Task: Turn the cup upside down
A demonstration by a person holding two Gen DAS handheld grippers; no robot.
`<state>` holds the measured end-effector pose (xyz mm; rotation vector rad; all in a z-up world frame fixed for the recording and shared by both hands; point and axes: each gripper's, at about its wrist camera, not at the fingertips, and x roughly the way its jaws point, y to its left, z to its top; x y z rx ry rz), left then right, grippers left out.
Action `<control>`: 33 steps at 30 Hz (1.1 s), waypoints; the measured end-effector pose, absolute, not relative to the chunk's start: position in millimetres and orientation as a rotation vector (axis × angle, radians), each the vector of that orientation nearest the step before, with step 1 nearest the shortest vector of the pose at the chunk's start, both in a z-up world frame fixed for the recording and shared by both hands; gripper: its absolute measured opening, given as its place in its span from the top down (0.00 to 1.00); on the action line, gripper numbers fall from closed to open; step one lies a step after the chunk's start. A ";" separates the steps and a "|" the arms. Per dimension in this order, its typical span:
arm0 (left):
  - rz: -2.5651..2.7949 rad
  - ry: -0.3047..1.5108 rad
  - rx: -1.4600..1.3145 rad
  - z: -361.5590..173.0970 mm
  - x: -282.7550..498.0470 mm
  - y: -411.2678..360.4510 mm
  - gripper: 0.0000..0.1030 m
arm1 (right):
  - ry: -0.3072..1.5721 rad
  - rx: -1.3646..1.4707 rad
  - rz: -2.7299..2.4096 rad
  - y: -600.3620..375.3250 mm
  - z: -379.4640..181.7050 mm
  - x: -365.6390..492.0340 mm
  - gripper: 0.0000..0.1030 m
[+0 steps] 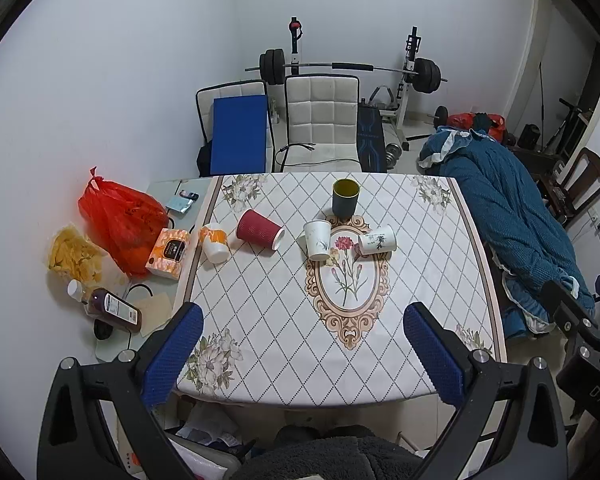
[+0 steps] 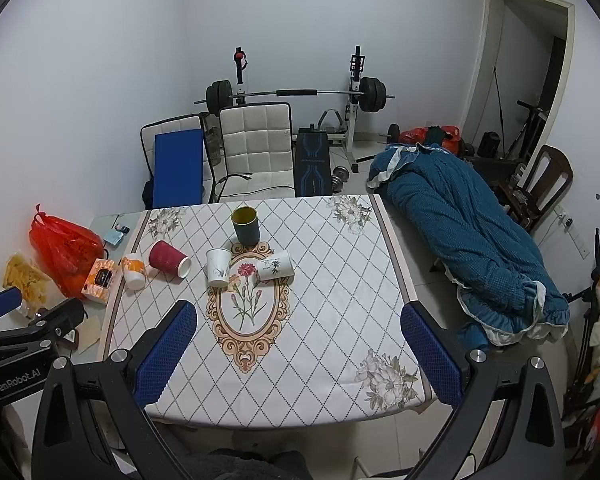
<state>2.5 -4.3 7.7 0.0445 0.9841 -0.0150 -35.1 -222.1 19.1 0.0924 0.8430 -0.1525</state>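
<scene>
Five cups sit on the table's far half. A dark cup (image 1: 345, 197) with a yellow inside stands upright at the back; it also shows in the right wrist view (image 2: 246, 225). A white cup (image 1: 317, 239) stands in front of it. Another white cup (image 1: 377, 240) lies on its side to the right. A red ribbed cup (image 1: 259, 229) lies on its side. An orange-and-white cup (image 1: 214, 243) is at the left edge. My left gripper (image 1: 303, 354) is open and empty, well short of the cups. My right gripper (image 2: 299, 354) is open and empty above the near table half.
The table carries a white patterned cloth (image 1: 260, 320). Left of it lie a red plastic bag (image 1: 118, 218), an orange box (image 1: 169, 253), a bottle (image 1: 108, 306) and a snack bag (image 1: 74, 254). Chairs (image 1: 320, 120) and a barbell rack stand behind. A blue quilt (image 2: 468, 240) lies to the right.
</scene>
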 end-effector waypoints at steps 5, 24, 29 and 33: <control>-0.017 0.979 0.037 16.0 7.6 -3.4 0.00 | 0.841 0.092 -0.155 -219.9 19.1 -31.6 0.00; -0.020 0.967 0.038 17.7 7.7 -4.8 0.00 | 0.834 0.094 -0.155 -220.3 24.0 -26.7 0.00; -0.021 0.969 0.038 18.4 8.1 -4.9 0.00 | 0.834 0.093 -0.155 -219.9 23.6 -26.9 0.00; -0.023 0.967 0.036 17.3 6.8 -4.6 0.00 | 0.832 0.091 -0.157 -218.3 23.7 -26.6 0.00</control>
